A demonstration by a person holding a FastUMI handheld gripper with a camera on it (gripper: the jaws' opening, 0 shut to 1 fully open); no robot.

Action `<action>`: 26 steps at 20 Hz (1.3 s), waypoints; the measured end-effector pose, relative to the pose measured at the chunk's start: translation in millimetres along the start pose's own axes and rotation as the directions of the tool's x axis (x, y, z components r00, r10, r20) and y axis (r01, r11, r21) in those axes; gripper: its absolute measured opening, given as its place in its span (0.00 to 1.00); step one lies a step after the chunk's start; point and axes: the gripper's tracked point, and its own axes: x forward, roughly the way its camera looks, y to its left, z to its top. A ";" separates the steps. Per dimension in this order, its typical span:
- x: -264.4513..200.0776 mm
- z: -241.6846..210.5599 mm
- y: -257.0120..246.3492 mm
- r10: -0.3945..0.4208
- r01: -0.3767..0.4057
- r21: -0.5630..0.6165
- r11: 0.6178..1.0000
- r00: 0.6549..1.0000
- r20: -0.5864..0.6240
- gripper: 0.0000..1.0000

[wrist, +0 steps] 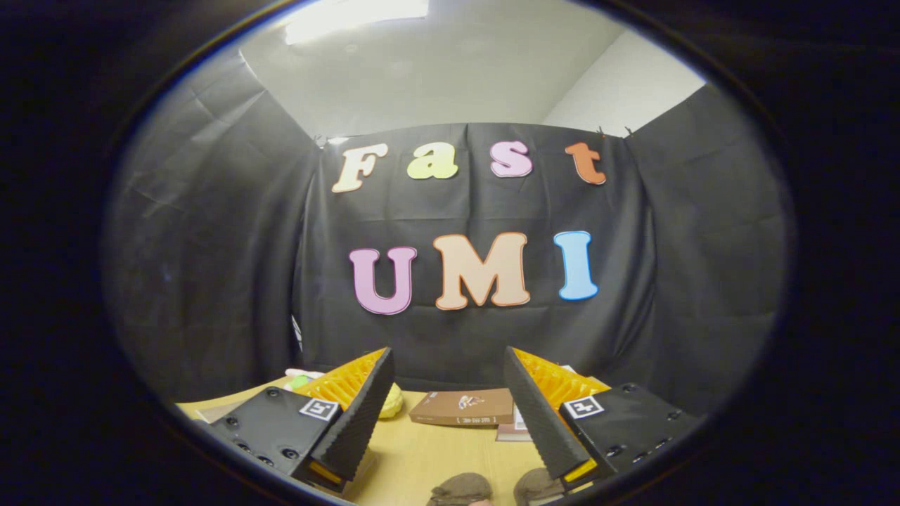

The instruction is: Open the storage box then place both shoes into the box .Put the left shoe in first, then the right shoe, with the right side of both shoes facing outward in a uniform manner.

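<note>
My gripper [448,360] is held up above the wooden table [429,450], open, with nothing between its fingers. Just below the fingers, at the near edge of the table, the tops of two brown fuzzy shoes show: one [460,487] between the fingers and one [538,483] partly behind the right finger. A flat brown storage box [464,407] lies closed on the table beyond the fingers, close to the cloth wall.
A yellow soft object [391,402] sits behind the left finger, with a green and white thing [301,379] further left. Papers or a booklet [513,429] lie by the box's right side. The black cloth wall rings the table's far side.
</note>
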 end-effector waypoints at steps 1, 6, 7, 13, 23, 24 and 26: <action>-0.9 -1.6 -0.2 0.000 0.000 0.003 1.000 1.000 -0.003 1.00; -5.1 -27.7 7.9 0.042 -0.034 0.103 0.994 0.996 -0.076 1.00; -7.4 -34.9 13.1 0.069 -0.052 0.156 0.986 0.992 -0.104 1.00; -20.6 -85.3 35.9 0.214 -0.099 0.408 0.907 0.945 -0.248 0.98; -49.4 -163.6 70.4 0.404 0.000 0.698 0.716 0.816 -0.413 0.99; -51.8 -169.3 75.2 0.427 0.017 0.730 0.684 0.801 -0.420 0.99; -57.1 -180.7 85.6 0.476 0.057 0.794 0.606 0.774 -0.419 0.99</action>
